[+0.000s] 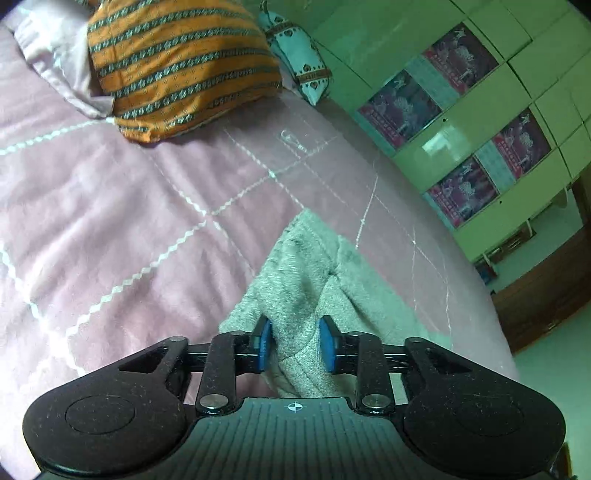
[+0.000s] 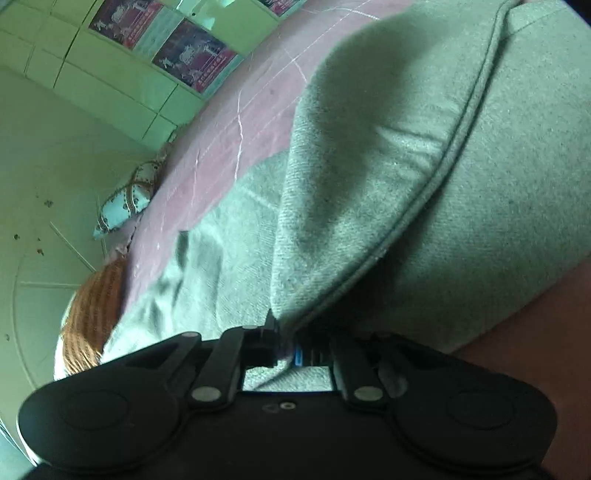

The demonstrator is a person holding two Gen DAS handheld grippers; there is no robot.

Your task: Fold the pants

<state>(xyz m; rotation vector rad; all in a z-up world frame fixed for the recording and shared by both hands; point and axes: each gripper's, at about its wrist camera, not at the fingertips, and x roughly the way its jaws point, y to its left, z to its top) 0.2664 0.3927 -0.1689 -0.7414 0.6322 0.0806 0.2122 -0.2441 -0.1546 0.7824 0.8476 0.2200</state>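
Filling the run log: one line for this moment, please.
stage: mid-fold | left gripper: shut on grey pants | right gripper: shut on pants | surface: pink bedspread

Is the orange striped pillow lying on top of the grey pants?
No: the orange striped pillow sits apart on the pink bedspread, away from the grey pants.

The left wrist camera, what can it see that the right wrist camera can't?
Only the left wrist view shows the left gripper with a bunched fold of the grey pants between its blue pads, plus the bedspread's white zigzag lines.

Only the right wrist view shows the right gripper shut on the pants beside a raised seam.

Both show the pants, the pink bedspread, the orange striped pillow, the pale blue pillow and the green cupboards.
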